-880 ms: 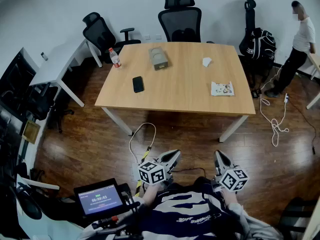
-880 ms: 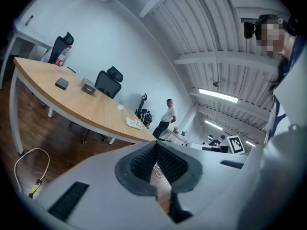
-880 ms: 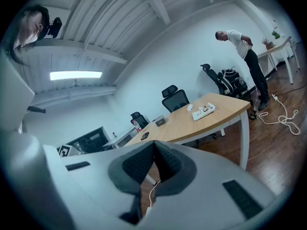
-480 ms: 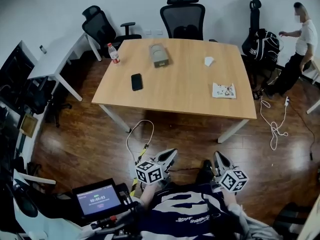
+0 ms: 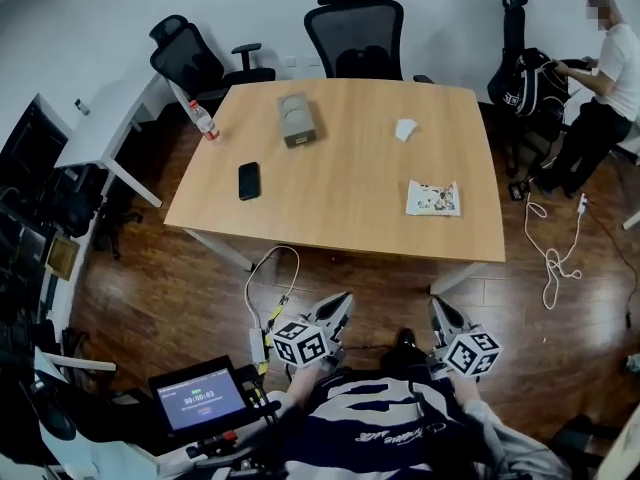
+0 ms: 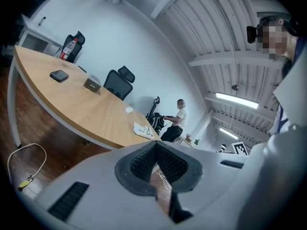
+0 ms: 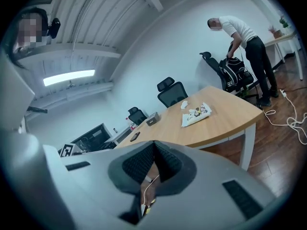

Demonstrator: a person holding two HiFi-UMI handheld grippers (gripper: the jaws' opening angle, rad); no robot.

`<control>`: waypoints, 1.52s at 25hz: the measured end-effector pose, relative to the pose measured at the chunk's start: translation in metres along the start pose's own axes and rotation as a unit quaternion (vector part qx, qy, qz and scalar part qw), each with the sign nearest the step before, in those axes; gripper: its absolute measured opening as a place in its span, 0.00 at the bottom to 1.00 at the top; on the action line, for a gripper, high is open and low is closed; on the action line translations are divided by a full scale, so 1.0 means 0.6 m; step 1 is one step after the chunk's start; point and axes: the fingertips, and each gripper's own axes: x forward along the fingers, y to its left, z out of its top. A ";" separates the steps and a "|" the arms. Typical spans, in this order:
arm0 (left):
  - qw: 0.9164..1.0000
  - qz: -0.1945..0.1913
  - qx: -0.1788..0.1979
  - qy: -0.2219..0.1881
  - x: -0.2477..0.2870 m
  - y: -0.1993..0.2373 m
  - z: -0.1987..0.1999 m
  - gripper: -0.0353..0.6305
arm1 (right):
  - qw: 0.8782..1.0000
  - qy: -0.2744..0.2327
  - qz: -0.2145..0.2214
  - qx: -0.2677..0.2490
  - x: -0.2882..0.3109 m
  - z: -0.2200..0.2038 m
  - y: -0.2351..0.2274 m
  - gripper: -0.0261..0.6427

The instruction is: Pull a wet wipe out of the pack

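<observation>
So basically nothing's been started yet. Left to right on the bench (image 5: 330, 218) can be seen a water bottle (image 5: 203, 121), a phone (image 5: 249, 180), a grey box (image 5: 297, 119), a crumpled white tissue (image 5: 405, 128), and then the pack of wipes (image 5: 432, 197). The pack is lying flat toward the bench's right front corner, untouched as far as can be seen. No wipe is seen sticking out, though the pack is too small for that to be settled.

The left tongs (image 5: 338, 306) are held low by the body, well apart from the bench, pressed together with nothing pinched. Same for the right tongs (image 5: 440, 313): closed up, empty, over the floor.

So the whole job is judged to be left. The bench has to be approached and the pack reached and probably steadied with one set of tongs. Then a wipe has to be gripped and drawn out.
</observation>
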 end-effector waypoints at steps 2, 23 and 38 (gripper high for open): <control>1.000 -0.008 -0.004 0.005 0.060 -0.019 -0.003 0.06 | 1.000 0.002 0.000 0.001 -0.001 0.032 -0.045 0.02; 0.998 0.000 0.021 0.060 0.339 -0.076 -0.006 0.06 | 0.999 0.022 0.020 0.019 0.057 0.155 -0.292 0.03; 0.985 -0.080 0.075 0.132 0.474 0.053 0.107 0.06 | 0.997 -0.022 -0.064 0.034 0.197 0.226 -0.306 0.03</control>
